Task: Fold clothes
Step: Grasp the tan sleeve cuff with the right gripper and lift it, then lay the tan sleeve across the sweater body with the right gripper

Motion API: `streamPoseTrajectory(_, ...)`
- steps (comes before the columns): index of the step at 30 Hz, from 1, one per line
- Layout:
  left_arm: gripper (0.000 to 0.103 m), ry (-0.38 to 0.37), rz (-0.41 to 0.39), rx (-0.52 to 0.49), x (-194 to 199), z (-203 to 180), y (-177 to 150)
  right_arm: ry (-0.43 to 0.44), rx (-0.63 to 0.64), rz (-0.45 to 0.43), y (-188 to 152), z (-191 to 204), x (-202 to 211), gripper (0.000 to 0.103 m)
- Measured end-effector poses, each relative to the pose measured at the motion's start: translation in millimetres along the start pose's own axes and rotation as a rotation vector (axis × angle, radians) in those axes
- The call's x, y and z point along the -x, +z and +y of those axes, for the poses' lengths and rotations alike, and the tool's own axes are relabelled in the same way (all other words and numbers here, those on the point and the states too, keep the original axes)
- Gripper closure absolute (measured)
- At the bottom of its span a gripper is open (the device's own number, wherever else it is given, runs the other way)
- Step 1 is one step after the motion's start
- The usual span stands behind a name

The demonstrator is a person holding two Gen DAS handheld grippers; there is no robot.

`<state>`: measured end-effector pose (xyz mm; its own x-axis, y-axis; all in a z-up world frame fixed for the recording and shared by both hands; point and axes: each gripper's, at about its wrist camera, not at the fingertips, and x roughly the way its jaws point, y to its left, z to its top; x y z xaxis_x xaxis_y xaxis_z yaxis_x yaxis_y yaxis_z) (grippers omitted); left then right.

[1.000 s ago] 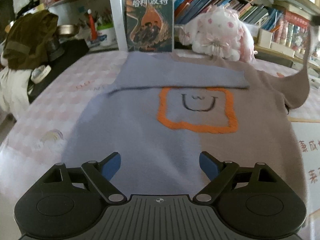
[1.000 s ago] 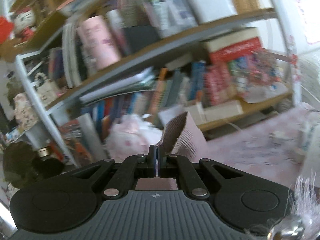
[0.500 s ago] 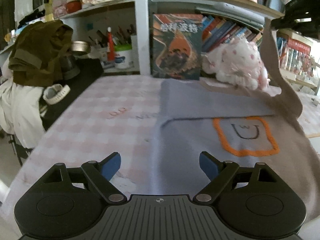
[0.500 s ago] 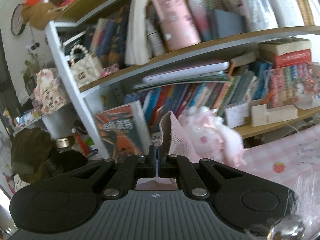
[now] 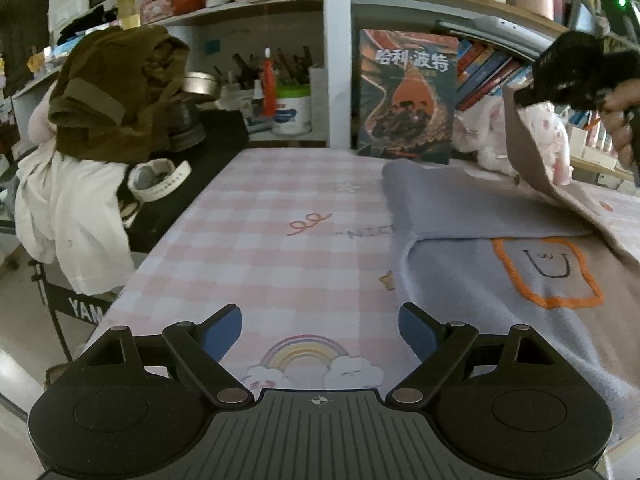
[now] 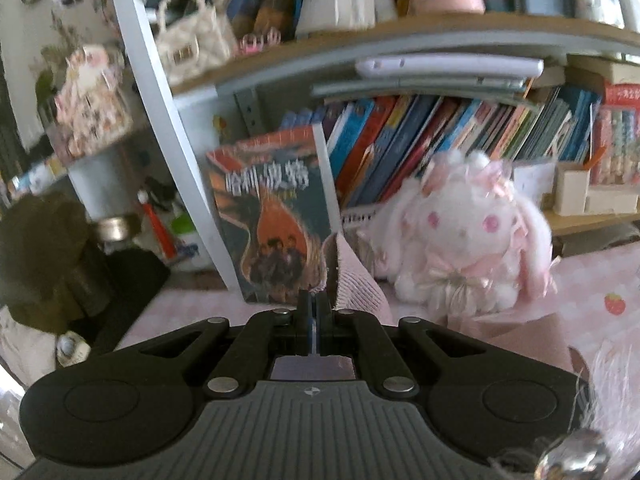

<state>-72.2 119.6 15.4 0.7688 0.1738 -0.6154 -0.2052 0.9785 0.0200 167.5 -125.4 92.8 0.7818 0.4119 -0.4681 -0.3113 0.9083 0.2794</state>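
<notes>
The right gripper (image 6: 314, 306) has its fingers (image 6: 325, 305) pressed together on the ribbed cuff of the sweater's taupe sleeve (image 6: 352, 280), which stands up just past them at 1 o'clock. Half a second ago this view faced higher on the bookshelf; now the upright book (image 6: 276, 220) and the plush rabbit (image 6: 468, 240) sit straight ahead, so the pinched cuff has swung leftward and lower. In the left wrist view the same gripper (image 5: 576, 72) hangs at 2 o'clock above the desk (image 5: 280, 216), the sleeve (image 5: 528, 148) draping down from it to the sweater's shoulder. To my eye the sleeve is being carried across the chest, toward the blue-grey sleeve already folded flat over the top.

The left gripper (image 5: 320, 332) holds nothing; its blue-padded fingers (image 5: 222, 330) are spread wide over the rainbow print (image 5: 304, 356) on the pink checked cloth. A second ago the sweater (image 5: 500, 280) filled its view; now the garment lies from 1 to 3 o'clock, its blue-grey half near the right-hand finger, orange square motif (image 5: 548, 272) face up. So this hand has shifted left, off the sweater, and hovers level and low over bare cloth, probably clearing room for the incoming sleeve. A pile of brown and white clothing (image 5: 100, 120) sits at 10 o'clock beside the desk.
</notes>
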Motion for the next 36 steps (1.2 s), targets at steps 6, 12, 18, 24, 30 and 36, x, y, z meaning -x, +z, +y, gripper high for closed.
streamPoseTrajectory(6,0.015,0.004,0.003,0.0,-1.1,8.4,-0.6,-0.008,-0.014,0.078,-16.8,2.7,-22.6,0.101)
streamPoseTrajectory(12,0.015,-0.015,0.002,-0.023,-2.8,5.7,0.2,0.051,0.024,0.137,-27.5,20.7,-29.7,0.101)
streamPoseTrajectory(18,0.015,-0.021,0.001,-0.021,-2.7,6.8,-0.4,0.067,0.043,0.198,-42.8,29.8,-38.7,0.1)
streamPoseTrajectory(24,0.015,-0.026,-0.002,-0.024,-2.7,7.2,0.5,0.122,0.024,0.203,-52.7,27.5,-32.0,0.058)
streamPoseTrajectory(30,0.015,-0.067,0.008,-0.036,-7.6,2.3,1.3,0.088,0.011,0.178,-69.2,7.2,6.0,0.057)
streamPoseTrajectory(36,0.015,-0.135,0.042,-0.025,-19.2,-9.7,2.3,0.01,0.007,0.174,-91.5,-22.1,51.2,0.051)
